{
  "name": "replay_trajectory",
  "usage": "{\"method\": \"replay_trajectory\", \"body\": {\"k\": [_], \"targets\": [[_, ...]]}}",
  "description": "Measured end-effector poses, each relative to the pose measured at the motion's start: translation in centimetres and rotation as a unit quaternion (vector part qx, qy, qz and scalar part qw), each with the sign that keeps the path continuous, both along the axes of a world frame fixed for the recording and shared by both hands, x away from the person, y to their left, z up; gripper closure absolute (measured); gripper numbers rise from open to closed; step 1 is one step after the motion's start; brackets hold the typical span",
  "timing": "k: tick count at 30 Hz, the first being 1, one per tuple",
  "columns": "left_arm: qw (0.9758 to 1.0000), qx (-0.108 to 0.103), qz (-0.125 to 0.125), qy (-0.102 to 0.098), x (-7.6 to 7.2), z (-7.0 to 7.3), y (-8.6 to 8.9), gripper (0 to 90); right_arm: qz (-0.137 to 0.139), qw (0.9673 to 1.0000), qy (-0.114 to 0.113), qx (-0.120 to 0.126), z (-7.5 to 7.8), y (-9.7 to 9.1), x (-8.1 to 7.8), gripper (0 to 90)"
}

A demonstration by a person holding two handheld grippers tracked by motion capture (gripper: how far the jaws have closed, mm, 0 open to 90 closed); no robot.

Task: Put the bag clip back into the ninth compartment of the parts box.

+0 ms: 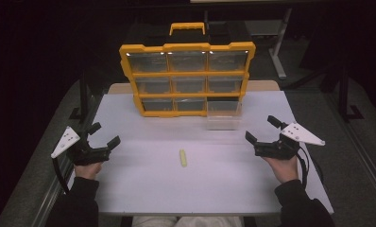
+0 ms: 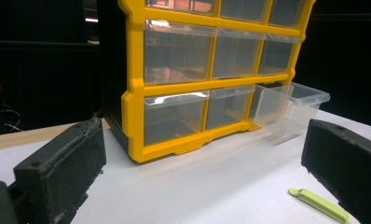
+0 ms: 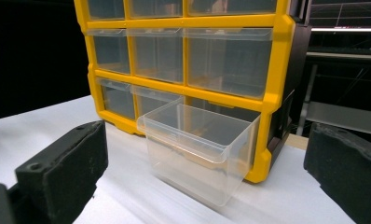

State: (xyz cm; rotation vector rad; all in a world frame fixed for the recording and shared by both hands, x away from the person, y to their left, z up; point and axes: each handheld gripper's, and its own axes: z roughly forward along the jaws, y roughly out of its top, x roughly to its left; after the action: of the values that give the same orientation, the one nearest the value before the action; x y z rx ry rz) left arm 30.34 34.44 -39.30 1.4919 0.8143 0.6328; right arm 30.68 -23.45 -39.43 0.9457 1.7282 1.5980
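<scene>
My left tool (image 1: 102, 134) and right tool (image 1: 260, 128) both sit spread wide, pinching nothing, at opposite sides of the white tabletop (image 1: 143, 189). The yellow-green stick (image 1: 183, 158) lies between them. Behind stands the yellow drawer cabinet (image 1: 188, 47), with its bottom-right clear drawer (image 1: 223, 115) pulled out. I can read no writing anywhere.

Behind my bench there's a metal stand leg (image 1: 277, 52) w/ a crossbar, dark floor either side, and a wooden table edge (image 2: 30, 134) under the white top.
</scene>
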Motion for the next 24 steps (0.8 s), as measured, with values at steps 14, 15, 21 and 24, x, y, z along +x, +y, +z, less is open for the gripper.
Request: {"method": "replay_trajectory", "body": {"k": [14,15,21,24], "targets": [[1.0000,-0.001,-0.002,0.002,-0.33,-0.12,0.01,0.0,0.015,0.9999,0.003,0.002,0.23,0.11,-0.44,0.0],[1.0000,-0.001,-0.003,0.002,-0.33,-0.13,-0.01,0.0,0.015,0.9999,0.003,0.001,0.22,0.12,-0.44,0.0],[1.0000,0.005,-0.003,0.003,-0.26,-0.27,-0.15,0.0,0.018,0.9995,0.024,-0.003,0.25,0.52,-0.07,0.0],[1.0000,0.007,-0.002,0.001,-0.33,-0.25,-0.21,0.0,0.021,0.9992,0.032,-0.006,0.33,0.74,0.00,0.0]]}}
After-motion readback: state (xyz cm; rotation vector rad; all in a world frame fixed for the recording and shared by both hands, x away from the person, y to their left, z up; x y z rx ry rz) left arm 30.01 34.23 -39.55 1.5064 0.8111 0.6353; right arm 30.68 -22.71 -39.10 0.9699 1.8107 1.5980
